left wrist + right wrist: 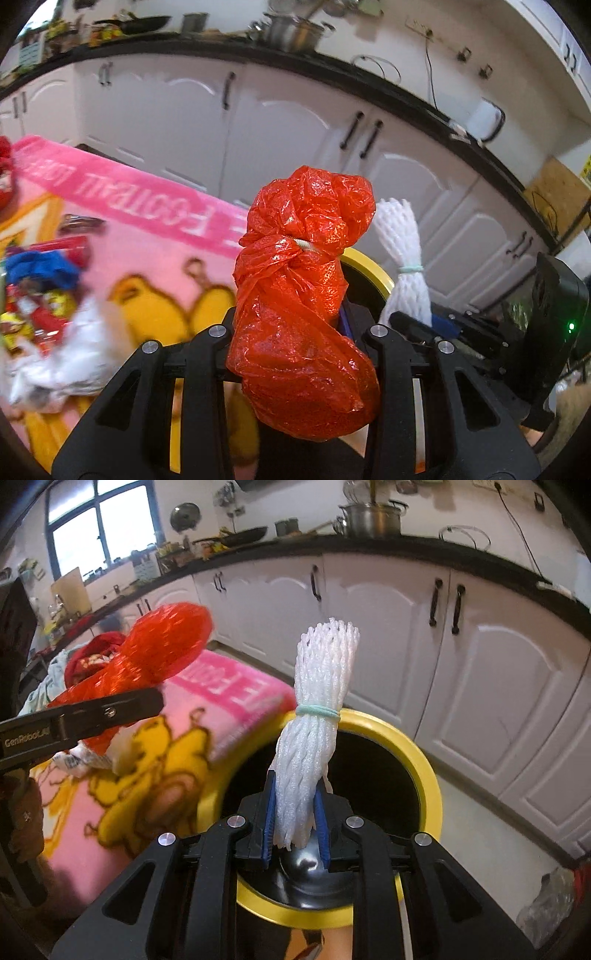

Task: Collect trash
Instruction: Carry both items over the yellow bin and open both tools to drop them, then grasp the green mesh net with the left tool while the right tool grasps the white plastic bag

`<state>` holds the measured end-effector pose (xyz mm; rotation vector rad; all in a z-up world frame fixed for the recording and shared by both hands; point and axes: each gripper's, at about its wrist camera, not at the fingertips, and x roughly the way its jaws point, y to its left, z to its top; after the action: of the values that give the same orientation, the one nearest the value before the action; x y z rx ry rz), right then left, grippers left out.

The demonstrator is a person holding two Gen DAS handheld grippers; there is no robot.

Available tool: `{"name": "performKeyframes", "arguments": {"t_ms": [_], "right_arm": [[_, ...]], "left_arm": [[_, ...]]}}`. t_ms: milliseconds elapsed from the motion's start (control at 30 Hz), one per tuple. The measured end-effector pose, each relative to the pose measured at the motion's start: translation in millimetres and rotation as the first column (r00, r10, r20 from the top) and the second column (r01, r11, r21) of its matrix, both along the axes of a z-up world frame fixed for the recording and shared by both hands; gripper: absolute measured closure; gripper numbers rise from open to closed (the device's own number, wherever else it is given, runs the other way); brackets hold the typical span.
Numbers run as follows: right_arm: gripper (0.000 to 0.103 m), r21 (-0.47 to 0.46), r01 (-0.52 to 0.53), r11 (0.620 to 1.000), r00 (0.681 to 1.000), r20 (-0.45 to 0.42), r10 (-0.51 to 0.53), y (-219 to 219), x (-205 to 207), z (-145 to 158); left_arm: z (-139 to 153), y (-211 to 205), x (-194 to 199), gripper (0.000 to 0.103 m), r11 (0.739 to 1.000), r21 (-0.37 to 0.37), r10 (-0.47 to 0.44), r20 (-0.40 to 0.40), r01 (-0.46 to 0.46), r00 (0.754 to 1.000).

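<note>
"Which tool is nearer the bin?"

"My right tool (295,827), clamped on the upright white foam net (314,738), directly over the yellow-rimmed bin (428,768). My left tool (299,332) grips the red bag (299,295), probably beside it, frame left."

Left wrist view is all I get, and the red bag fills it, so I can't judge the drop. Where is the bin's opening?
Observer: The yellow-rimmed bin sits open directly ahead of the right gripper; its inside looks dark.
Operator: Is the white foam net over it?
Observer: Yes. The white foam net stands upright between the right gripper's blue fingers, in front of the opening.
Operator: And my red bag?
Observer: The red plastic bag is held by the left gripper to the left of the bin, above the pink blanket, not over the opening.
</note>
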<state>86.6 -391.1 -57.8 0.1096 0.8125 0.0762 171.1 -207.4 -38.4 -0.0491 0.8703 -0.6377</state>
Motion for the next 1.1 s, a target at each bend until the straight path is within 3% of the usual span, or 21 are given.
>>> {"name": "performKeyframes", "arguments": {"t_ms": [267,333,400,500,567,800,933,1100], "right_arm": [[0.081,0.018,0.01,1.0,0.997,-0.07,-0.009,-18.9,2.3,-25.4],[0.074,0.016,0.022,1.0,0.996,-0.084,-0.02,-22.3,3.0,-30.9],[0.057,0.018,0.031,0.999,0.996,-0.089,-0.03,-25.3,2.4,-33.7],[0.054,0.02,0.059,0.998,0.994,-0.092,-0.057,-31.4,1.0,-36.0],[0.052,0.023,0.074,0.997,0.994,-0.088,-0.072,-34.4,-0.8,-35.1],[0.046,0.032,0.056,0.998,0.998,0.0,-0.056,-24.7,-5.0,-10.5],[0.039,0.03,-0.02,0.999,0.997,0.078,0.018,-2.1,-5.5,14.0],[0.034,-0.009,-0.16,0.987,0.972,0.174,0.159,43.7,-4.3,42.7]], "left_arm": [[-22.6,-36.6,14.8,0.072,0.998,0.032,-0.061,-0.049,0.063,0.997],[-27.4,-40.3,19.4,0.056,0.997,0.035,-0.063,-0.066,0.065,0.996],[-29.1,-40.6,21.2,0.045,0.998,0.034,-0.057,-0.066,0.059,0.996],[-30.5,-34.5,24.1,0.031,0.999,0.027,-0.041,-0.076,0.043,0.996],[-28.8,-26.5,23.9,0.028,0.999,0.018,-0.025,-0.074,0.027,0.997],[-4.7,25.2,13.5,0.011,0.996,-0.023,0.082,-0.002,-0.082,0.997],[9.8,55.3,4.0,0.011,0.988,-0.037,0.154,0.05,-0.152,0.987],[27.5,97.1,-6.9,0.011,0.966,-0.041,0.26,0.12,-0.257,0.958]]}}
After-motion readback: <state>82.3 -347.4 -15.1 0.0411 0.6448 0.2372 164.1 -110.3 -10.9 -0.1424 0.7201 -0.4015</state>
